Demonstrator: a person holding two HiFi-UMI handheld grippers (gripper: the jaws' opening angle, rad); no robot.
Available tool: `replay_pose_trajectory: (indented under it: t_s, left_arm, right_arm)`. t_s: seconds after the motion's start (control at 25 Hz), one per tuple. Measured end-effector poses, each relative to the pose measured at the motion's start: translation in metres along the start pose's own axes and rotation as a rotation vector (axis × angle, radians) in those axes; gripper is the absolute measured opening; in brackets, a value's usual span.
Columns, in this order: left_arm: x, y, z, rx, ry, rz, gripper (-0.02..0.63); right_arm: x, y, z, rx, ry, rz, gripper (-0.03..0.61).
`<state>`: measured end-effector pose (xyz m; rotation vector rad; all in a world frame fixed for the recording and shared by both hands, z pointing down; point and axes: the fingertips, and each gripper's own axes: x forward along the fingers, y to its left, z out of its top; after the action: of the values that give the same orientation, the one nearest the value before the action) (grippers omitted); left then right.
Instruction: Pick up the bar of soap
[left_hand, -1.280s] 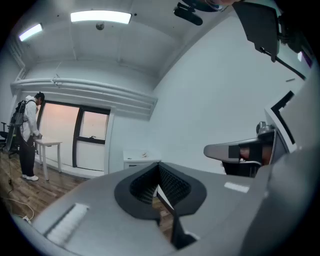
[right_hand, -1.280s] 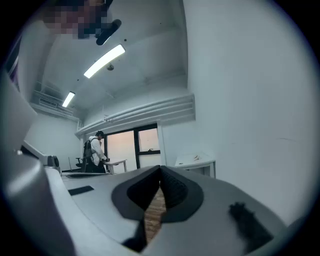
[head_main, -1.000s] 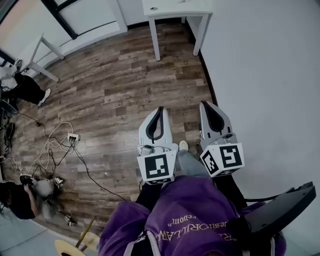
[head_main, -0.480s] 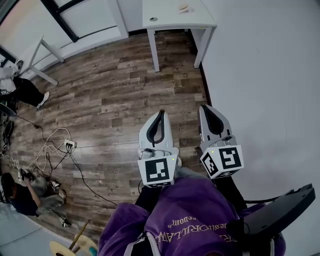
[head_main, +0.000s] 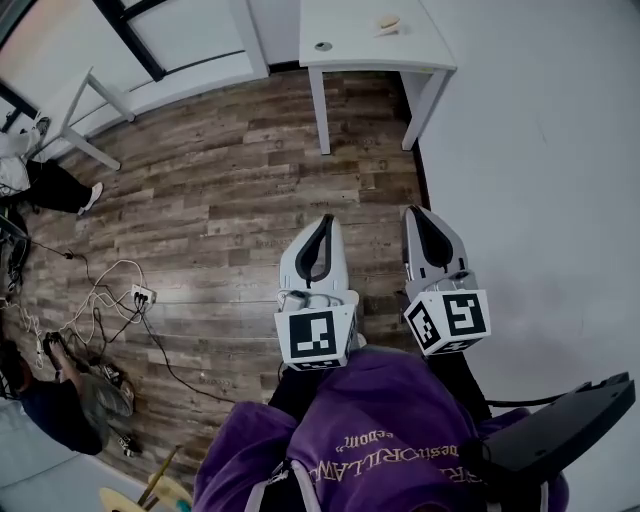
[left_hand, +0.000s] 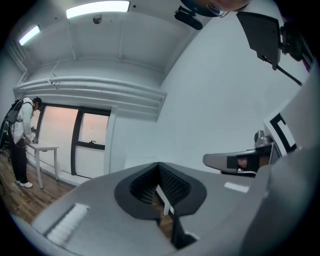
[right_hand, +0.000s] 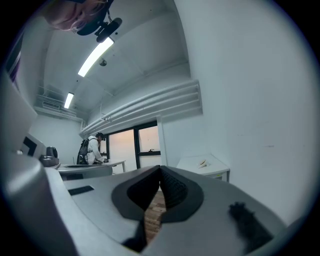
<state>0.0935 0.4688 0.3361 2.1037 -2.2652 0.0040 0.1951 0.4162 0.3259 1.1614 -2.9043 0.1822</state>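
The bar of soap is a small pale lump lying on the far part of a white table that stands against the wall ahead. The right gripper view shows the soap small on the table, beyond the jaws. My left gripper and right gripper are side by side over the wooden floor, well short of the table, both pointing toward it. Both are shut, with nothing between the jaws. The left gripper and right gripper show their pads meeting at the tip.
A small round object sits on the table's near left corner. The white wall runs along the right. Another white table stands far left, with a person beside it. Cables and a power strip lie on the floor at left.
The view has moved closer to the white table, so more of its top and the soap now show. Both grippers stay shut and side by side.
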Motion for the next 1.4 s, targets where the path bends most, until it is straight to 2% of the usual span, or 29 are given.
replay_pose_trajectory:
  t_s: [0.4, 0.64, 0.8, 1.0, 1.4]
  left_arm:
    - [0.122, 0.078, 0.023, 0.014, -0.021, -0.017, 0.008]
    - [0.170, 0.108, 0.020, -0.013, -0.003, -0.031, 0.008]
    - [0.189, 0.117, 0.002, -0.034, 0.036, -0.040, 0.008]
    - [0.228, 0.123, -0.004, -0.052, 0.048, -0.038, 0.008]
    - [0.341, 0.131, 0.011, -0.021, 0.032, -0.014, 0.008]
  right_arm:
    - [0.139, -0.022, 0.024, -0.015, -0.016, -0.033, 0.008]
    - [0.188, -0.043, 0.024, -0.015, -0.004, -0.089, 0.008]
    - [0.205, -0.054, 0.015, -0.015, 0.023, -0.123, 0.008]
    - [0.231, -0.081, 0.012, -0.007, 0.032, -0.148, 0.008]
    - [0.327, -0.150, 0.032, 0.004, -0.001, -0.112, 0.008]
